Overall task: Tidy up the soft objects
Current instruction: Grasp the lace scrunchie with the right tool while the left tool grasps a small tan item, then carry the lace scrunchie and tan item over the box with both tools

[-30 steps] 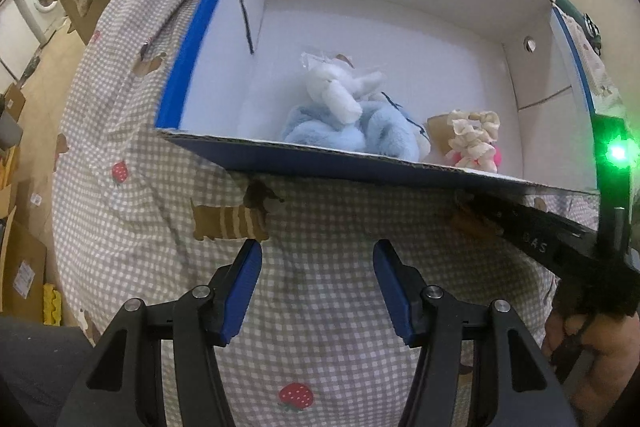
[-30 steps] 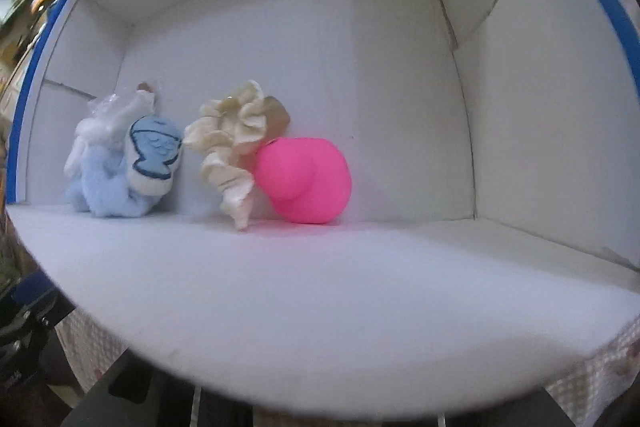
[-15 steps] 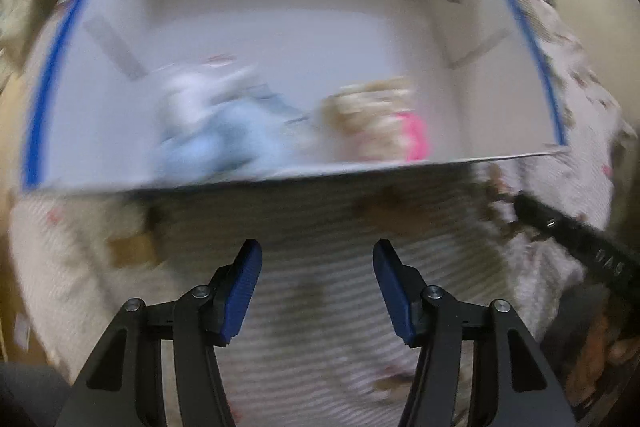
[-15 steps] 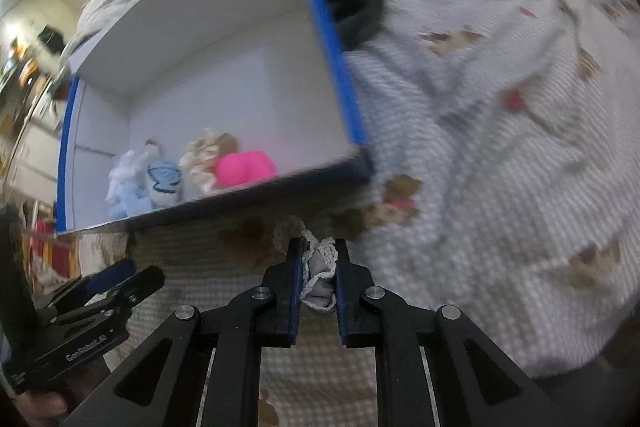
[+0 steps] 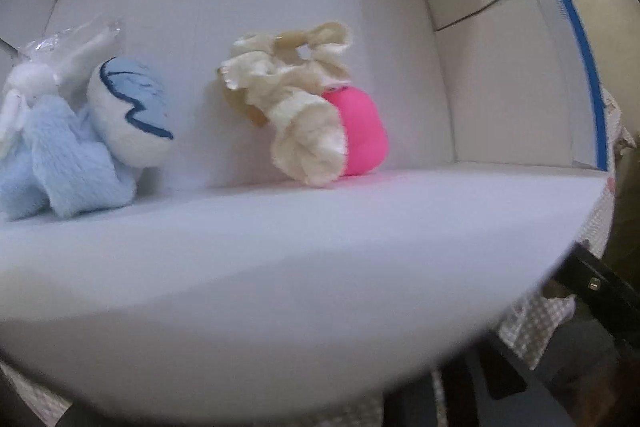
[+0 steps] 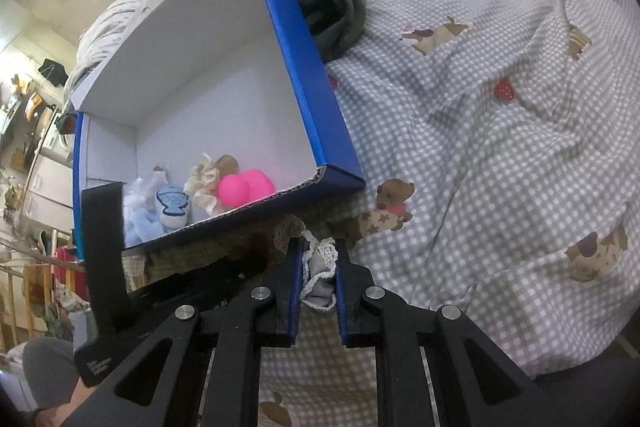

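Grey crocheted soft cloth (image 6: pixel 318 277), limp and light, sits pinched mid-bunch in the right gripper (image 6: pixel 317 279)'s closed jaws above the bed's checked sheet (image 6: pixel 500 155), near the blue-edged white cardboard box (image 6: pixel 304 83); the left gripper's jaws are out of view.

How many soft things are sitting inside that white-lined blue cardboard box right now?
3, possibly more hidden behind them: a fluffy light-blue plush toy at the left, a cream ruffled fabric scrunchie in the middle, and a bright pink round squishy item touching the scrunchie's right side.
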A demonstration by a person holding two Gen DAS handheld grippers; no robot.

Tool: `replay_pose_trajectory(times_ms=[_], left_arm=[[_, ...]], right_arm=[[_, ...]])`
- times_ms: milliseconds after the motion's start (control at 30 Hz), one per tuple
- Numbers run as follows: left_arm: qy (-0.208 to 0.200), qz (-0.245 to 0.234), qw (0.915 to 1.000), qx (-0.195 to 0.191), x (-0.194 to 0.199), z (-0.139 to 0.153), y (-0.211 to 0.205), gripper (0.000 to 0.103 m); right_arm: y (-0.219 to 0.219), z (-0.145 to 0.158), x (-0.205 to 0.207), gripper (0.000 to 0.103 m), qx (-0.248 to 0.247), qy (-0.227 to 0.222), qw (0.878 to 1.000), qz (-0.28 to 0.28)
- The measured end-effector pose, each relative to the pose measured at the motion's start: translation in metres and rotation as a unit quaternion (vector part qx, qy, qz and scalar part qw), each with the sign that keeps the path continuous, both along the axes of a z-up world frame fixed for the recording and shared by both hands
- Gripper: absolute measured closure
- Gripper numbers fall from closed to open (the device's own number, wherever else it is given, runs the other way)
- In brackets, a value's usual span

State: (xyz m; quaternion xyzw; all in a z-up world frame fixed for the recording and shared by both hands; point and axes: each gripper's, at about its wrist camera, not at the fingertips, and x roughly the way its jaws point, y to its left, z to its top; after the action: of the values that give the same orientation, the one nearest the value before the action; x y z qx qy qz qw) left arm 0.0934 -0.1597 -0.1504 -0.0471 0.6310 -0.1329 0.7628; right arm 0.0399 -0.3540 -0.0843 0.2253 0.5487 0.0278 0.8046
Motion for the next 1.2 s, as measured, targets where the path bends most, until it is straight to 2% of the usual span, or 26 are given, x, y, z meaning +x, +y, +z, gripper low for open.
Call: replay_pose_trajectory(times_ms=[33,233,400,467,567,633,833,900,1200], left_arm=[[0.002,-0.003,1.0000,-0.005,0.000,0.001,-0.001,0.097],[-0.001,0.004,0.9999,-0.010,-0.002,0.008,0.005,0.098],[-0.026,0.010,0.9995,0.014,-0.010,0.024,0.021,0.098],[-0.038,0.013,0.9989,0.023,-0.017,0.032,0.037,0.098],[-0.040,0.033,0.9987,0.004,-0.024,0.041,0.068,0.098],[-0.048,0.050,0.9976,0.004,-0.030,0.050,0.088,0.098],[-0.059,0.085,0.9945,0.016,-0.045,0.066,0.128,0.098],[-0.066,0.089,0.9936,0.022,-0.061,0.071,0.133,0.098],[-0.069,0.094,0.9917,0.053,-0.073,0.073,0.143,0.098]], right_arm=[[-0.001,-0.001,0.000,0.087,0.003,0.002,1.000,-0.001],[0.015,-0.001,0.000,0.087,0.008,-0.001,1.000,0.003],[0.023,-0.002,0.000,0.087,0.005,0.002,1.000,0.013],[0.027,-0.002,0.001,0.087,0.003,0.002,1.000,0.018],[0.034,-0.003,0.002,0.087,0.018,0.004,0.999,0.030],[0.041,-0.004,0.001,0.087,0.037,0.006,0.998,0.041],[0.070,-0.001,0.001,0.087,0.036,0.003,0.995,0.090],[0.079,-0.001,0.002,0.087,0.037,0.005,0.994,0.100],[0.106,-0.008,0.004,0.087,0.008,0.010,0.991,0.136]])
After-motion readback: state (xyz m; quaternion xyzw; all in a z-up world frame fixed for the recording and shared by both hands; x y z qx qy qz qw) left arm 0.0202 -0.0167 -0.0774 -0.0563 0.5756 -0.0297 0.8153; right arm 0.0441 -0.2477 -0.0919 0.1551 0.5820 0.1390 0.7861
